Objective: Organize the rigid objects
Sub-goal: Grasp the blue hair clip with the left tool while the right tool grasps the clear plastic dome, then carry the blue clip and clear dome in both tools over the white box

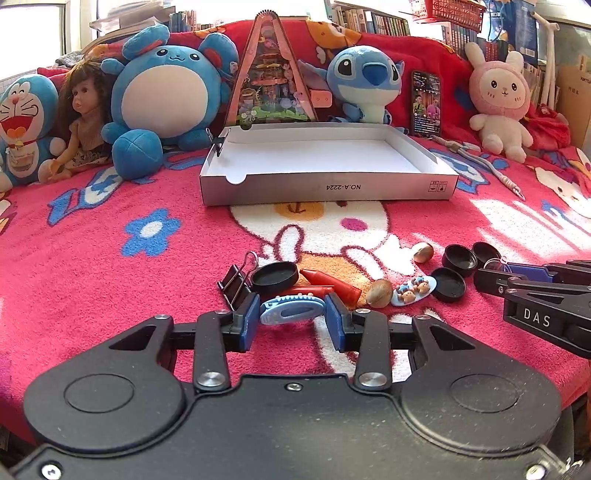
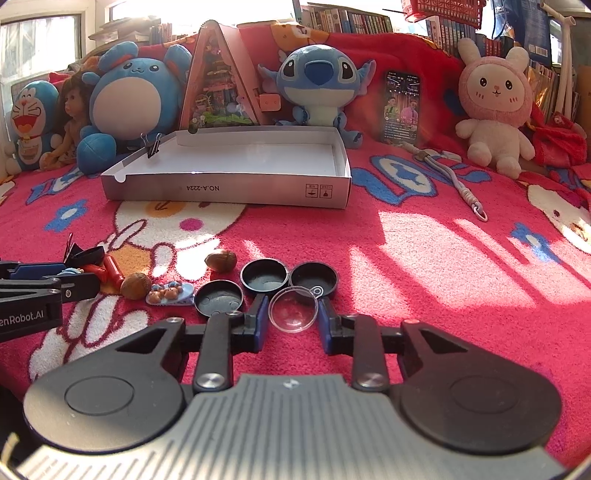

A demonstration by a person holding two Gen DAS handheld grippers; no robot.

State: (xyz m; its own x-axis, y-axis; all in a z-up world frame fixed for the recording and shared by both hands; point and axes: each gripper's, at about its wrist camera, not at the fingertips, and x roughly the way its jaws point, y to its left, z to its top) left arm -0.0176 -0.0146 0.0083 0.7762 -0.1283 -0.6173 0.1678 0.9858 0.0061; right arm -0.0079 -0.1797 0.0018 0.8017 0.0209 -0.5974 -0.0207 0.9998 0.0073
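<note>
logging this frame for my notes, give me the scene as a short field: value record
surface: red plush cartoon blanket
container: open white cardboard tray, nothing inside, black binder clip on its left wall
left claw: left claw open around a light blue oval plastic clip, not closed on it
right claw: right claw open around a clear plastic dome
loose items: three black round caps, two brown nuts, red crayons
progress: nothing sorted into the tray yet

A lived-in room at home, likely a bedroom.
You're working over a fluffy red cartoon-print blanket (image 1: 110, 280), with a blue round-bellied plush toy (image 1: 162, 92), a pink bunny plush (image 2: 493, 107) and packed bookshelves (image 2: 347, 18) behind.
</note>
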